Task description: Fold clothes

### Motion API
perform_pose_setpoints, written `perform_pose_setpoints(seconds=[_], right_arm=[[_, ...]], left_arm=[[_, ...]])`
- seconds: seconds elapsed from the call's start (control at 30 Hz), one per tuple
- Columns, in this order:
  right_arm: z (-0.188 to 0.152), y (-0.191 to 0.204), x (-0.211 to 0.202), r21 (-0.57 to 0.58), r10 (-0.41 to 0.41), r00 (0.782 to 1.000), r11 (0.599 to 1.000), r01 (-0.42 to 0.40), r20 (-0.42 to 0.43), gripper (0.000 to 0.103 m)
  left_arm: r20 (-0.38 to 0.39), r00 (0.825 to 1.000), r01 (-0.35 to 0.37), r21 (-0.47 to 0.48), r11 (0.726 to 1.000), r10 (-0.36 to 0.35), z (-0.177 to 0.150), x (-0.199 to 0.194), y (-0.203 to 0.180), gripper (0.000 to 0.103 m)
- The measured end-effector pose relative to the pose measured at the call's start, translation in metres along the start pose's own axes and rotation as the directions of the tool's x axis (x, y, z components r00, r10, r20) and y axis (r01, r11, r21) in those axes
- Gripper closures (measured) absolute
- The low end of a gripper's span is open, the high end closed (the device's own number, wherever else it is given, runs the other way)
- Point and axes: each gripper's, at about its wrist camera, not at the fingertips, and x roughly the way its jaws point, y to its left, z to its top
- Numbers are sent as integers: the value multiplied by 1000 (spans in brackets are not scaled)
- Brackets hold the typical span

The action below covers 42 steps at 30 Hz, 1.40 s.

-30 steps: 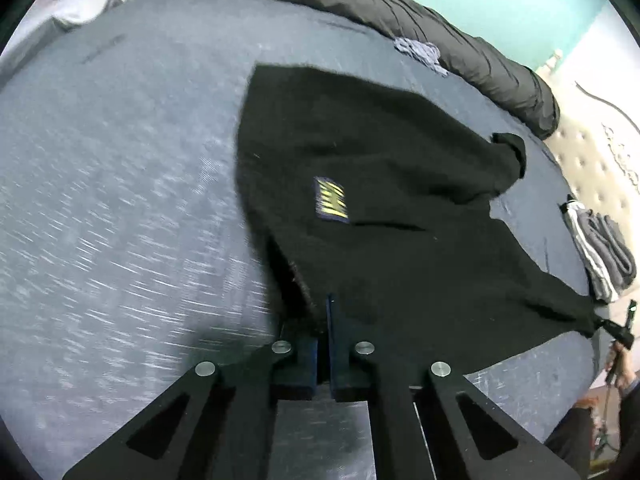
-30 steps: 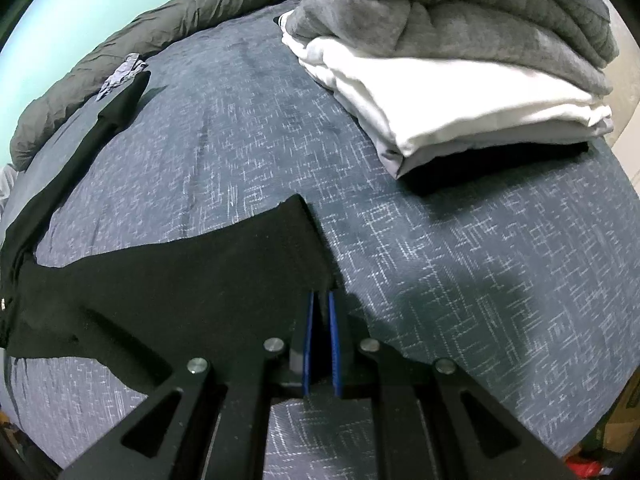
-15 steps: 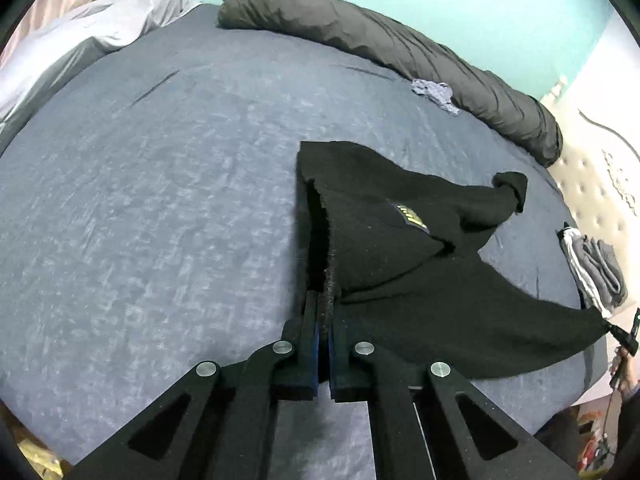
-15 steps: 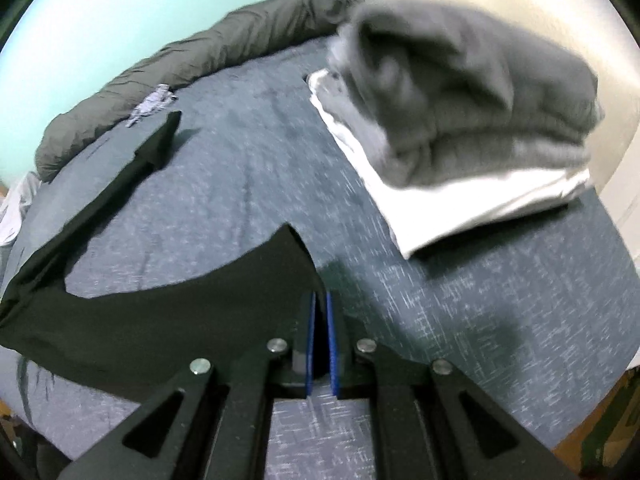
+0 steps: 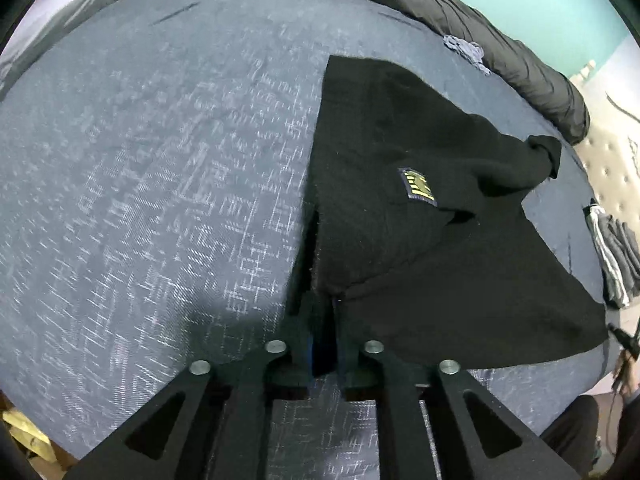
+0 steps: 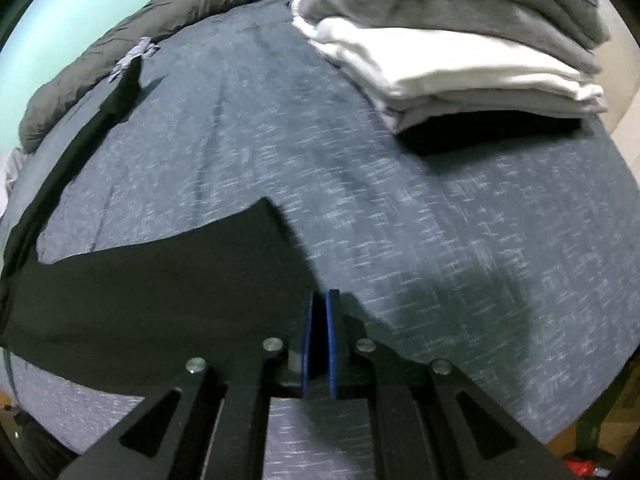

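A black garment (image 5: 400,240) with a yellow label (image 5: 418,186) lies on the blue-grey bedspread (image 5: 160,160), its left part folded over onto the lower layer. My left gripper (image 5: 324,304) sits at the folded corner. Its jaws are opening, with a gap between them and the cloth's edge at their tips. In the right wrist view the black garment (image 6: 160,292) spreads out to the left, one sleeve (image 6: 100,120) trailing far back. My right gripper (image 6: 320,294) has the hem corner between its blue pads; these jaws are also opening, only slightly.
A stack of folded grey and white clothes (image 6: 460,60) lies just beyond the right gripper, and shows small as folded clothes (image 5: 612,256) in the left view. A dark rolled duvet (image 5: 460,20) lines the far edge, with a small crumpled cloth (image 5: 466,50) beside it. A tufted headboard (image 5: 612,168) stands at right.
The left gripper came down close to the bed with the folded edge, and its jaws have widened. The right view swung away from the folded stack and back; the hem stays at its pads.
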Motion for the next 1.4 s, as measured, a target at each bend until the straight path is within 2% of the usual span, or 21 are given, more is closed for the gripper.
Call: perform_pose_setpoints(seconds=[0.13, 0.2, 0.27, 0.4, 0.57, 0.63, 0.67, 0.73, 0.83, 1.0, 1.17, 1.33, 1.4], right_arm=[[18, -10, -18, 0, 57, 996, 998, -57, 75, 92], [24, -1, -16, -45, 79, 994, 996, -76, 71, 76], [30, 10, -11, -97, 99, 993, 991, -93, 59, 71], [34, 34, 13, -170, 97, 995, 981, -93, 18, 69], [41, 42, 40, -182, 62, 998, 981, -63, -7, 69], [42, 40, 45, -173, 69, 998, 982, -69, -5, 75], [43, 39, 46, -173, 72, 997, 982, -70, 3, 91], [44, 37, 44, -171, 78, 997, 982, -74, 15, 98], [49, 37, 41, -173, 79, 996, 982, -70, 46, 100], [59, 35, 33, -135, 34, 992, 991, -18, 118, 100], [66, 38, 60, -99, -49, 997, 994, 54, 55, 100], [72, 31, 54, -42, -166, 983, 985, 170, 84, 99], [72, 31, 40, -48, -132, 986, 989, 137, 106, 99]], left_arm=[[63, 997, -36, -11, 999, 37, 7, -25, -2, 87], [94, 994, -46, -28, 999, 49, 10, -33, -3, 86], [121, 991, -53, -43, 998, 58, 14, -38, -5, 84], [113, 993, -41, 6, 999, 40, 20, -30, -25, 84], [70, 997, -35, 94, 995, 28, 22, -4, -58, 84], [59, 998, -30, 105, 994, 24, 21, 4, -67, 84], [56, 998, -28, 108, 994, 22, 21, 7, -70, 84], [52, 998, -25, 108, 994, 19, 21, 13, -75, 84], [52, 998, -24, 105, 994, 19, 21, 18, -78, 84], [62, 998, -27, 97, 995, 21, 22, 16, -81, 84], [81, 996, -36, 91, 995, 29, 22, 2, -82, 84], [130, 991, -42, 77, 996, 32, 27, -26, -84, 83], [148, 988, -49, 70, 996, 38, 29, -36, -87, 83]])
